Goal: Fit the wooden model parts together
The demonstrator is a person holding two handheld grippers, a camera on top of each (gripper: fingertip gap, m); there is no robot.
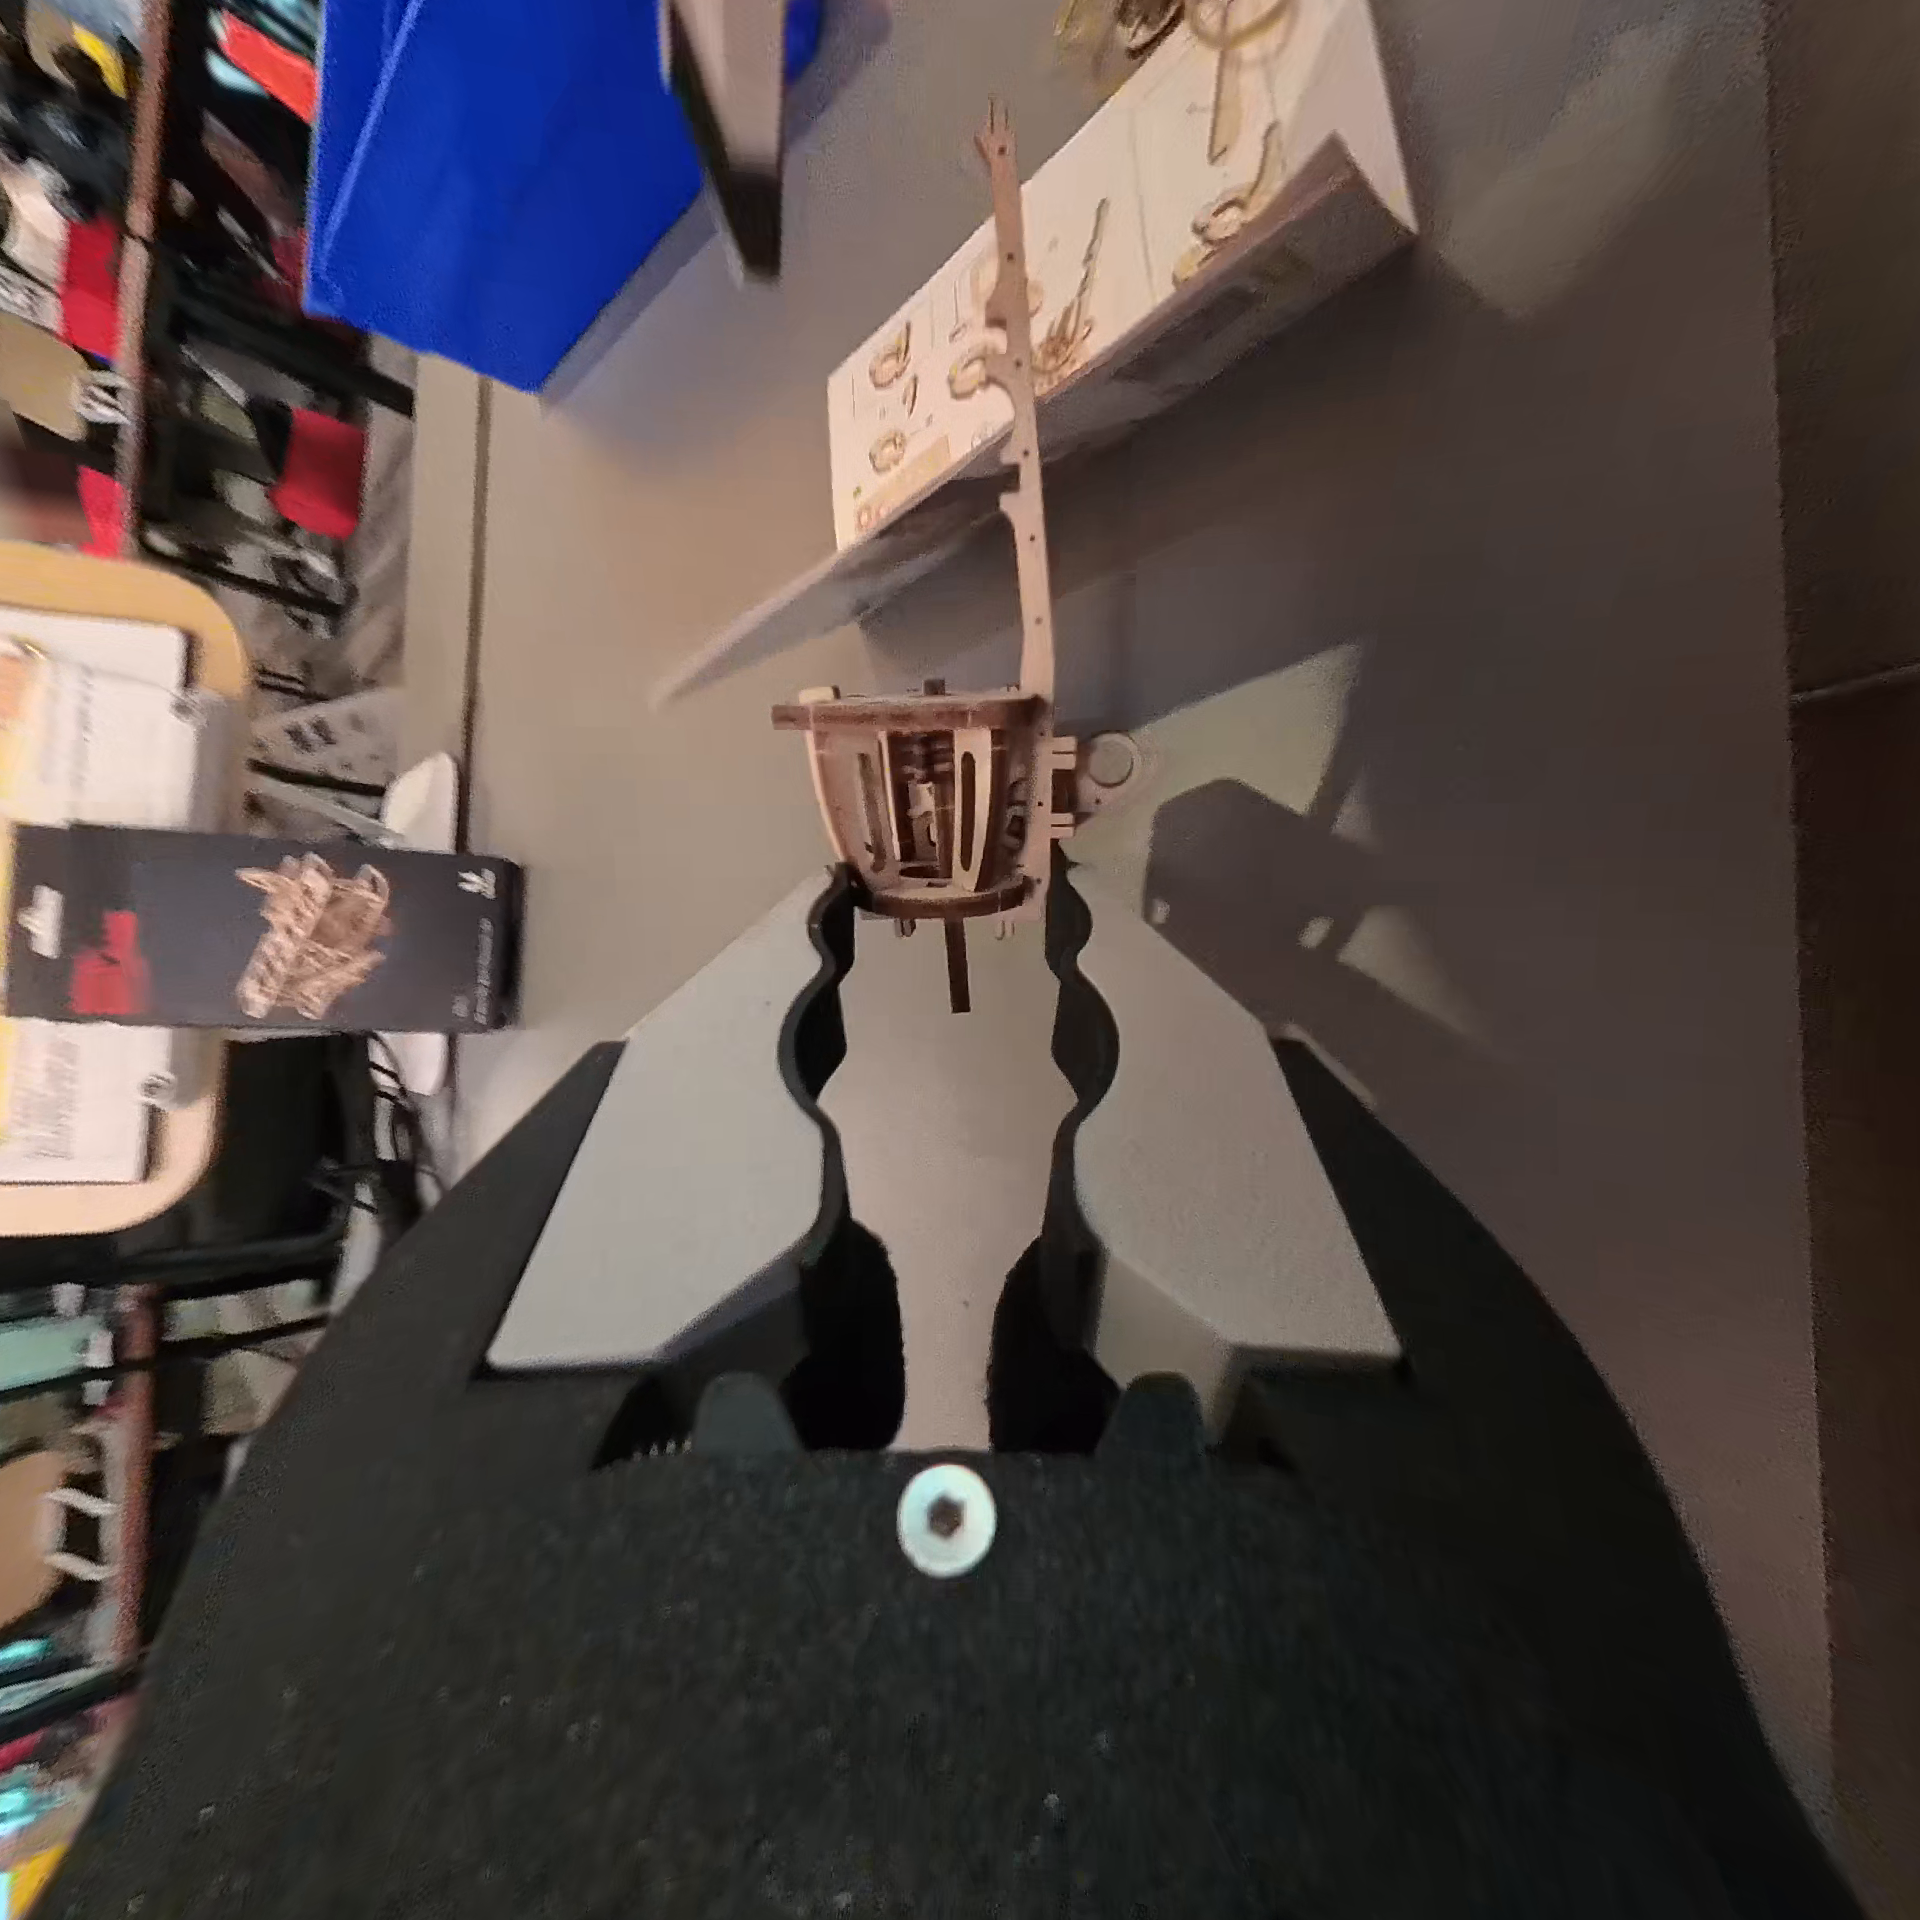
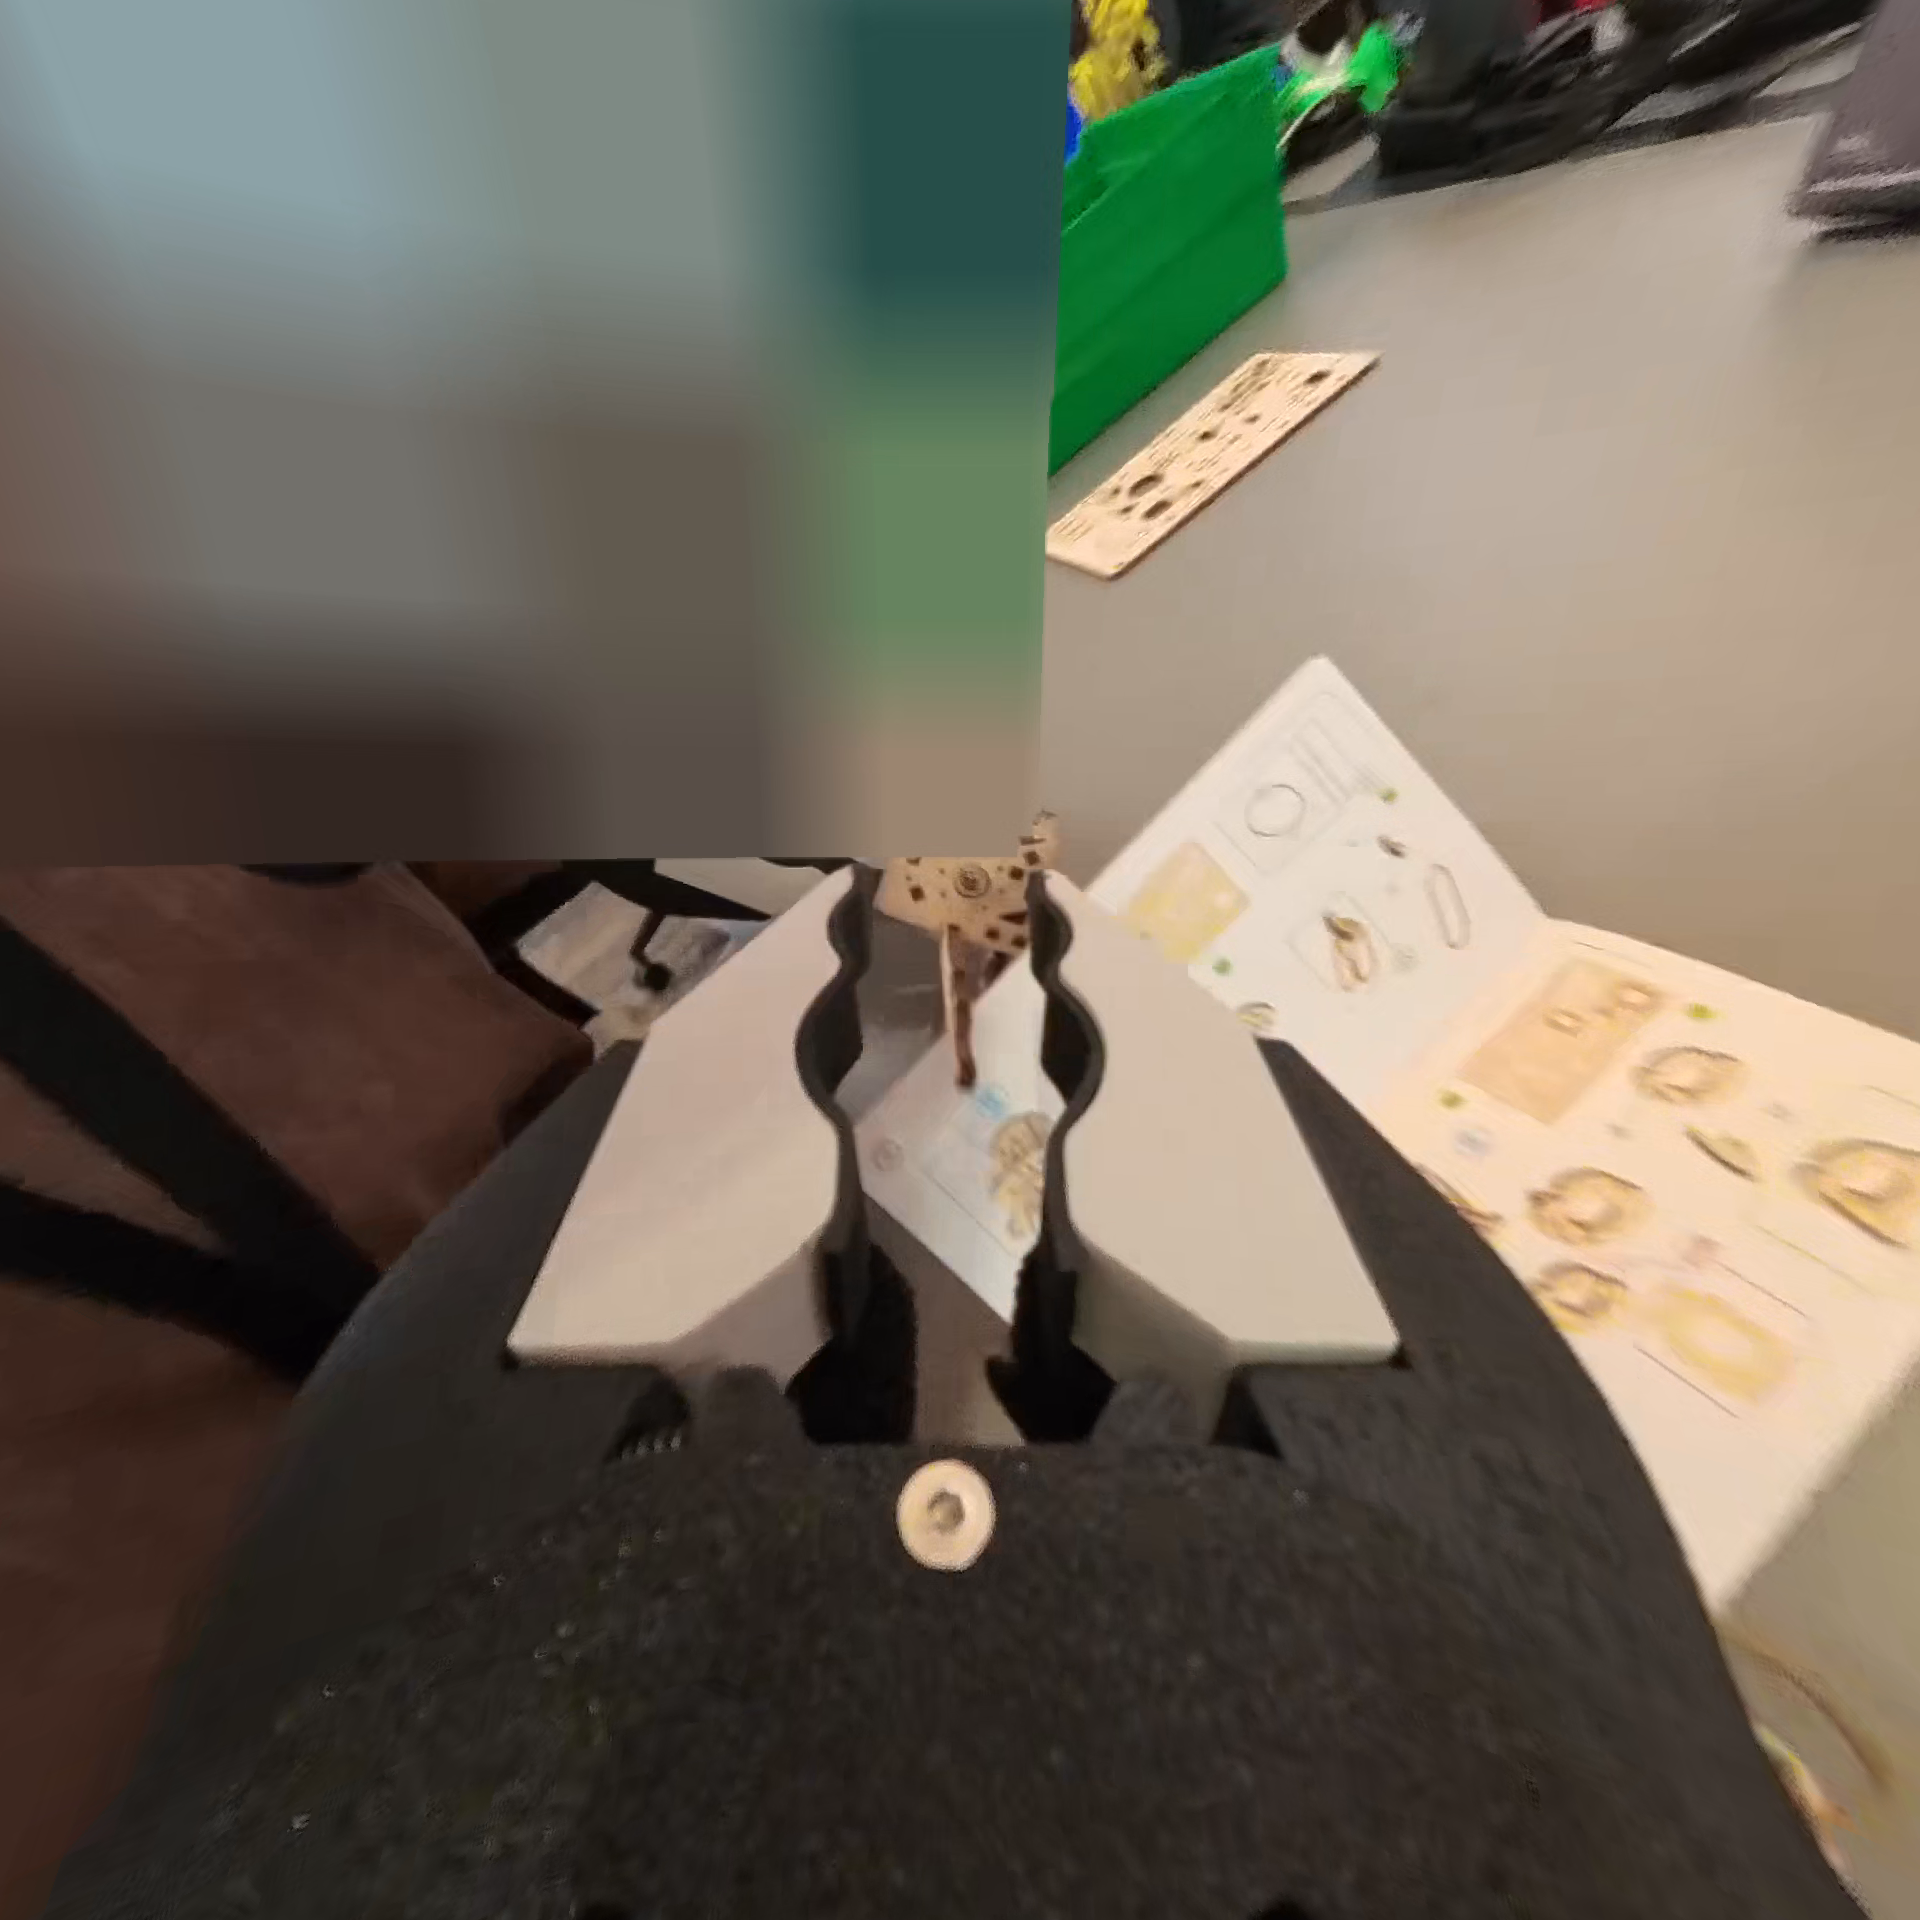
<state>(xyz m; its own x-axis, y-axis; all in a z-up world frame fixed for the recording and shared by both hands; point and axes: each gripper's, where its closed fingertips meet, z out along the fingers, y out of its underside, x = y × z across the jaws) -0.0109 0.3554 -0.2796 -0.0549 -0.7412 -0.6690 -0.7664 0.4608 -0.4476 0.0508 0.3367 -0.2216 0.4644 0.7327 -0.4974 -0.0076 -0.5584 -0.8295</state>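
Observation:
In the left wrist view my left gripper (image 1: 945,894) is shut on a wooden model assembly (image 1: 920,805), a small barrel-shaped frame with gears inside. A long thin wooden arm (image 1: 1023,416) rises from its right side and a short dark peg (image 1: 956,966) hangs between the fingers. The right gripper (image 1: 743,114) shows at the top as a grey and black tip. In the right wrist view my right gripper (image 2: 951,894) is shut on a small flat perforated wooden part (image 2: 961,899) with a dark pin (image 2: 964,1023) hanging from it.
An open instruction booklet (image 1: 1122,270) lies on the grey table (image 1: 1455,623); it also shows in the right wrist view (image 2: 1455,1039). A punched wooden sheet (image 2: 1210,457) lies by a green box (image 2: 1164,249). A blue box (image 1: 488,177) and a black kit box (image 1: 270,935) stand nearby.

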